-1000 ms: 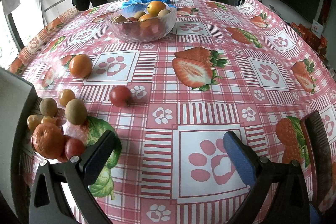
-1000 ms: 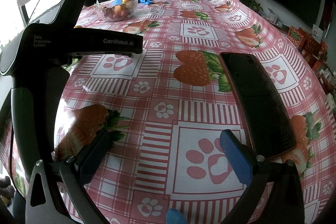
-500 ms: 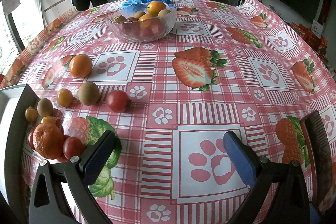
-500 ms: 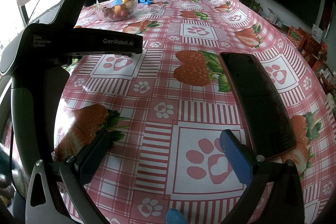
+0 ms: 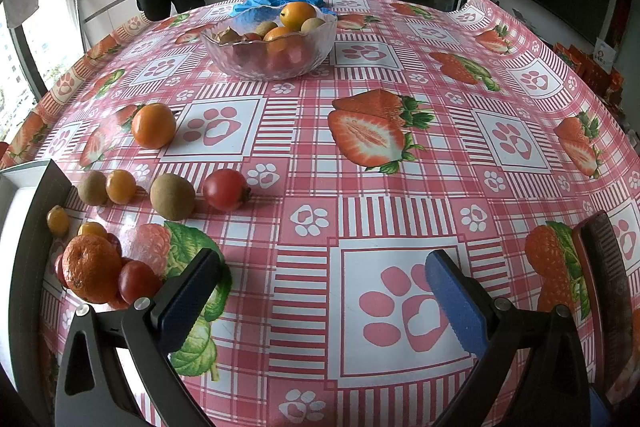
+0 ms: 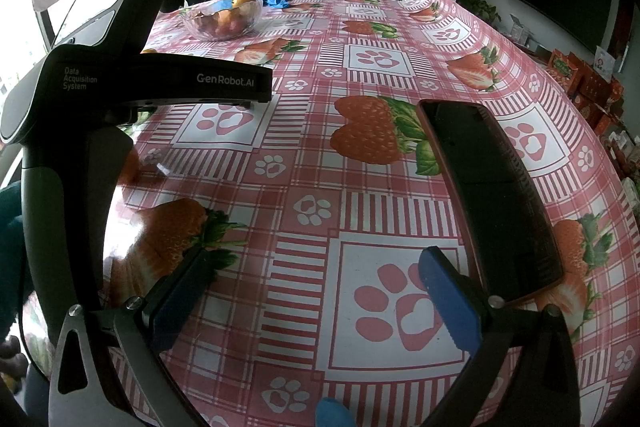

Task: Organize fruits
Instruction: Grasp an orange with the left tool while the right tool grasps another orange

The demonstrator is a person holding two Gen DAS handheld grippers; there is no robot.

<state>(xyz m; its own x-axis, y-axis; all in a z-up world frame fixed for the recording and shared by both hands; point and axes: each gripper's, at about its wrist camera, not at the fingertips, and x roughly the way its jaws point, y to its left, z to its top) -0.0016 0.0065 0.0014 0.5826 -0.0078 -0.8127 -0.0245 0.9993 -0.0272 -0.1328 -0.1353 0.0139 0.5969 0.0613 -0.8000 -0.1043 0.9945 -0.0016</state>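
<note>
Left gripper point(image 5: 320, 287): jaws spread wide, released, nothing between them, only a paw-print square of the tablecloth point(image 5: 400, 147) below. Held low over the near edge of the bench, pointing level toward the far side.

Just left of its left finger point(image 5: 188, 295): a cluster at the bench edge, namely a mandarin point(image 5: 91, 274), a small red tomato point(image 5: 138, 281) touching it, and two small yellow fruits behind. Further out, a loose row: a small kiwi point(image 5: 92, 187), a small orange fruit point(image 5: 121, 186) touching it, a larger kiwi point(image 5: 173, 196), a red tomato point(image 5: 225, 189). Beyond those, alone, an orange point(image 5: 153, 125). Far side, centre-left: glass bowl point(image 5: 224, 55) with mixed fruit heaped inside, blue cloth behind it.

Right gripper point(image 6: 316, 291): jaws likewise wide apart, gripping nothing, over another paw-print square. Same low, level pose. Body of the left device point(image 6: 80, 99) fills the left of this view, close beside. Dark phone point(image 6: 492, 195) in a red case flat on the bench, just beyond the right finger point(image 6: 448, 299).

Background: a person in a grey top at a counter beyond the bench, back turned.
</note>
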